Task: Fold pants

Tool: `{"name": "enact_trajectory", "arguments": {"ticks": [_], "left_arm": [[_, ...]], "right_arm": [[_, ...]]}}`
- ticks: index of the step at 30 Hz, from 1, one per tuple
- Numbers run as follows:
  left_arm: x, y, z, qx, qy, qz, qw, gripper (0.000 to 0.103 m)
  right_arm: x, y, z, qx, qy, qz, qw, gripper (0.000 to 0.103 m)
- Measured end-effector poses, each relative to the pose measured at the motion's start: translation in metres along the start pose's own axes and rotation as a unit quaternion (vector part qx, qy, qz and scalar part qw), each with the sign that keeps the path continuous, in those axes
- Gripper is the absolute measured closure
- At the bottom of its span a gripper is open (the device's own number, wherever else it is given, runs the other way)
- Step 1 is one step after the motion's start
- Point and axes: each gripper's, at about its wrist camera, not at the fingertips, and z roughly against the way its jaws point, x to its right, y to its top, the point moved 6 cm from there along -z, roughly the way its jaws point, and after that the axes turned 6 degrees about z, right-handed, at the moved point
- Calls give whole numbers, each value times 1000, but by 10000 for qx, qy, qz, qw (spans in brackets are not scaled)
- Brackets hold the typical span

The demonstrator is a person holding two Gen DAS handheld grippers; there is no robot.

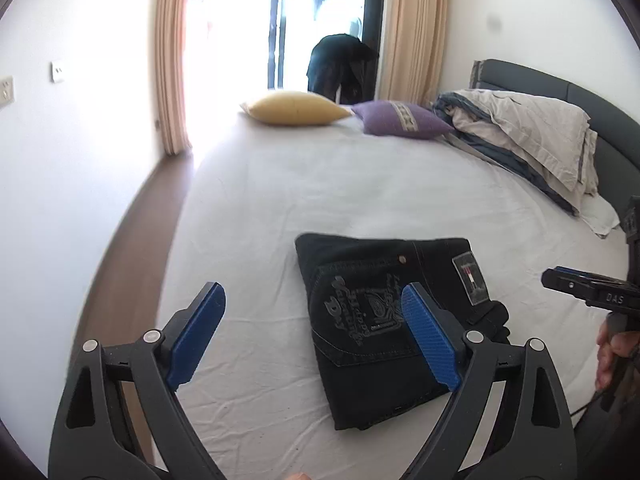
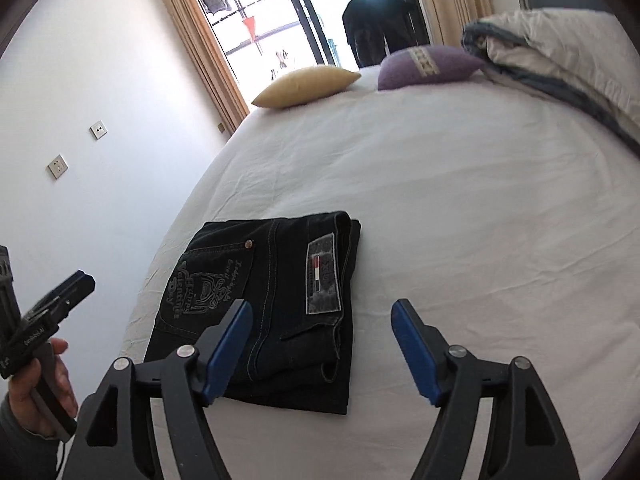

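A brown wooden floor (image 1: 132,240) runs along the white wall at the left of the white-sheeted bed (image 1: 360,184). The left gripper (image 1: 314,322), black with blue ribbed pads, stands with its jaws wide apart and nothing between them, raised above the sheet. The folded dark denim pants (image 1: 360,320) lie flat on the bed as a compact rectangle, back pocket embroidery and waistband patch facing up. The right gripper (image 2: 322,344) hangs over the pants' near edge, jaws likewise spread and empty. Farther back lie a yellow cushion (image 1: 296,108), a purple cushion (image 1: 400,120) and a rumpled grey-beige duvet (image 1: 532,136).
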Motion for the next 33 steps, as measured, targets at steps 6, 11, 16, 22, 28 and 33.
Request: {"name": "enact_trajectory", "arguments": {"ticks": [6, 11, 16, 22, 28, 33], "left_arm": [[13, 31, 105, 1304, 752, -213, 9884, 0], [19, 36, 144, 1117, 1080, -285, 9874, 0], [21, 23, 146, 632, 999, -41, 9930, 0], [21, -11, 112, -237, 943, 240, 9950, 0], [13, -30, 80, -651, 985, 399, 9922, 0], [9, -35, 65, -804, 979, 454, 9909, 0]], "right_arm": [[-31, 21, 82, 1078, -300, 224, 9935, 1], [-56, 45, 133, 1676, -250, 242, 9852, 0], [-79, 54, 161, 1875, -361, 462, 9805, 0], [-85, 34, 143, 1342, -742, 515, 9868, 0], [-87, 8, 110, 789, -727, 455, 9932, 0], [-96, -3, 94, 543, -666, 525, 9949, 0]]}}
